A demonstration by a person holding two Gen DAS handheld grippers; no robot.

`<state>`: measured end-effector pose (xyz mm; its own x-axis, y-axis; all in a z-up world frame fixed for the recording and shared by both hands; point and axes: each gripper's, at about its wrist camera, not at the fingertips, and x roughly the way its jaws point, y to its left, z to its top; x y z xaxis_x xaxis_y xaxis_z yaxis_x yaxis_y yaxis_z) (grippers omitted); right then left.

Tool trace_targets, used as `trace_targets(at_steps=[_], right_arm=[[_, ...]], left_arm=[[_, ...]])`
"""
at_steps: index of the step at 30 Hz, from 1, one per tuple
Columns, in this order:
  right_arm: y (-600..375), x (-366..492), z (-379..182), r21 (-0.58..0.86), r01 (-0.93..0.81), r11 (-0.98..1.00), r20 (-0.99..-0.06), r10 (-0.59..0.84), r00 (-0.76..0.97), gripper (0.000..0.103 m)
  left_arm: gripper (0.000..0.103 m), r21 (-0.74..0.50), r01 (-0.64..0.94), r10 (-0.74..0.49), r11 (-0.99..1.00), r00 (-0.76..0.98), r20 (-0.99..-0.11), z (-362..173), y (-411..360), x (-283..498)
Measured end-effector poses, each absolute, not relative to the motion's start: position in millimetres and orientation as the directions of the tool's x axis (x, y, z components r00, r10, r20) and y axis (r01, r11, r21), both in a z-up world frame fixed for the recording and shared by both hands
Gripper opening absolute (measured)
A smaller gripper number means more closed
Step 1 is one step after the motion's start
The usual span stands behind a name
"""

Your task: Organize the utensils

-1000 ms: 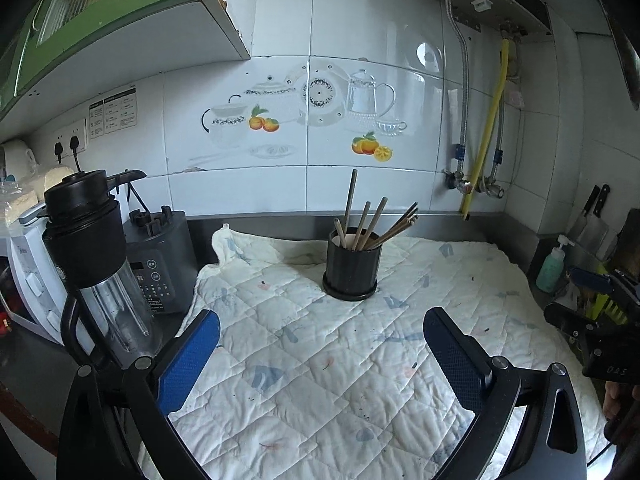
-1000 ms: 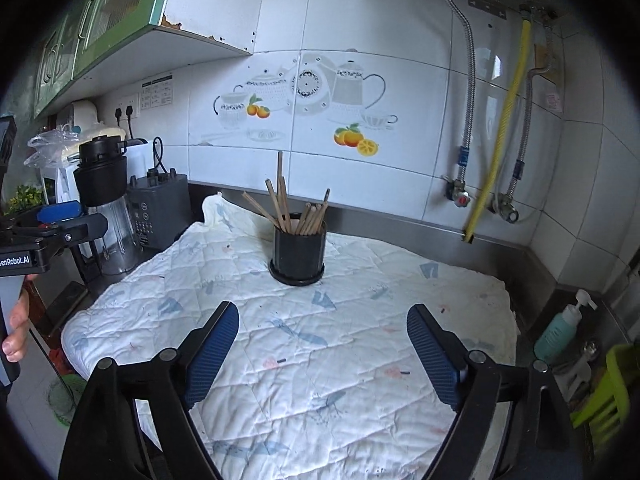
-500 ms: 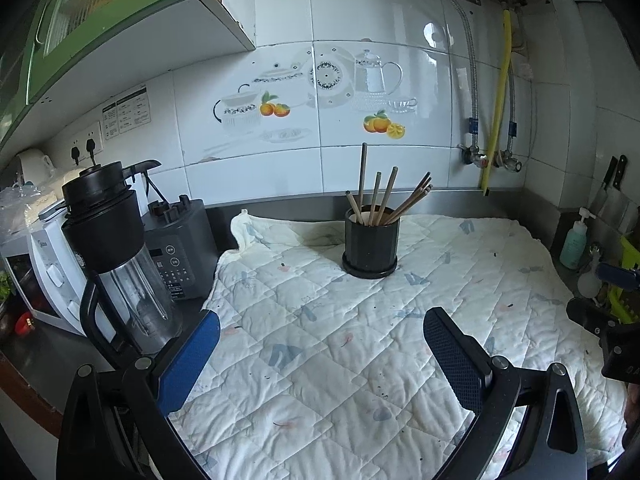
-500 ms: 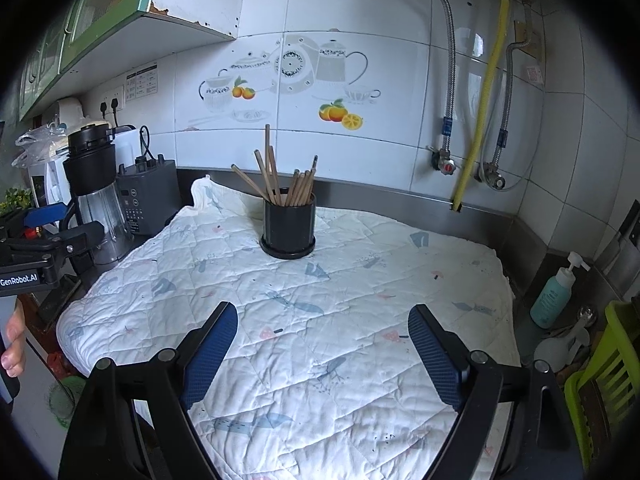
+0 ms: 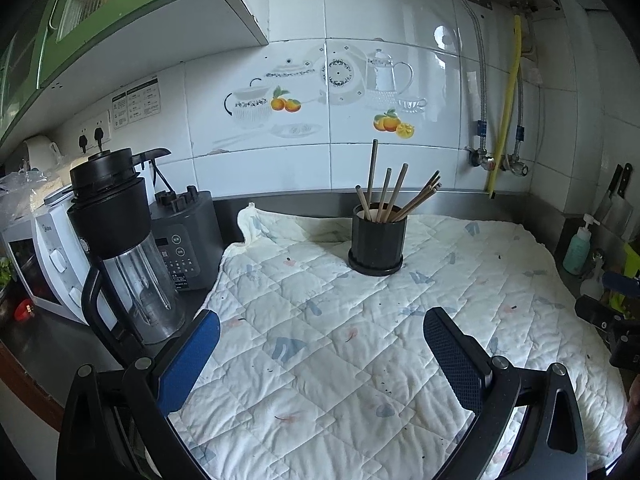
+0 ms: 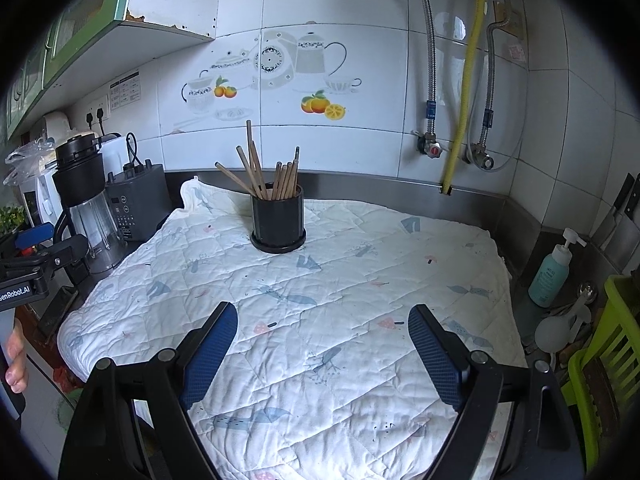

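Note:
A black round holder [image 5: 377, 243] [image 6: 277, 220] stands upright near the back of a white quilted cloth [image 5: 340, 340] [image 6: 320, 292]. Several wooden chopsticks [image 5: 390, 194] [image 6: 264, 174] lean in it at different angles. My left gripper [image 5: 320, 328] hovers open above the cloth's front left, well short of the holder, with nothing between its fingers. My right gripper [image 6: 322, 322] hangs open and empty over the cloth's front, also far from the holder. The left gripper [image 6: 32, 248] shows at the left edge of the right wrist view, held by a hand [image 6: 14, 360].
A blender jug [image 5: 120, 248] and its grey base [image 5: 180, 240] stand left of the cloth, a white appliance [image 5: 52, 264] beyond them. A soap bottle [image 6: 554, 270], green rack [image 6: 604, 364] and knives [image 5: 618, 200] sit at the right. Pipes [image 6: 464, 80] run down the tiled wall.
Both cameras have drawn back and tilted a little, so the holder sits slightly lower and farther in each view. Both grippers stay open and empty.

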<state>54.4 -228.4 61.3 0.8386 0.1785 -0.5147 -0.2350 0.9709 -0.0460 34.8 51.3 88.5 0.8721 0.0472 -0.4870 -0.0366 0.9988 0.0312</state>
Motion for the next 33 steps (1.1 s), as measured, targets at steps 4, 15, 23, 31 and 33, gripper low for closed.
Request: trace_targets(at_steps=[4, 15, 23, 31, 33], right_arm=[[-228.4, 55.1, 60.0, -0.045, -0.232, 0.972, -0.517, 0.176, 0.838, 0.095], [-227.5, 57.4, 54.2, -0.034, -0.230, 0.972, -0.526, 0.179, 0.831, 0.095], [-228.5, 58.8, 52.1, -0.027, -0.227, 0.973, -0.531, 0.179, 0.828, 0.095], [-229.1, 60.0, 49.9, -0.024, -0.222, 0.975, -0.536, 0.174, 0.826, 0.095], [-229.5, 60.2, 49.6, -0.024, -0.222, 0.975, -0.536, 0.176, 0.826, 0.095]], left_arm=[[0.103, 0.038, -0.043, 0.056, 0.998, 0.870, -0.489, 86.3, 50.5, 36.3], [0.103, 0.062, -0.048, 0.073, 0.997, 0.858, -0.508, 77.4, 45.9, 41.1], [0.103, 0.065, -0.049, 0.076, 0.997, 0.852, -0.518, 71.9, 45.9, 44.8], [0.103, 0.069, -0.059, 0.086, 0.996, 0.850, -0.520, 68.6, 47.4, 46.5], [0.103, 0.070, -0.063, 0.090, 0.996, 0.849, -0.521, 68.0, 49.0, 46.4]])
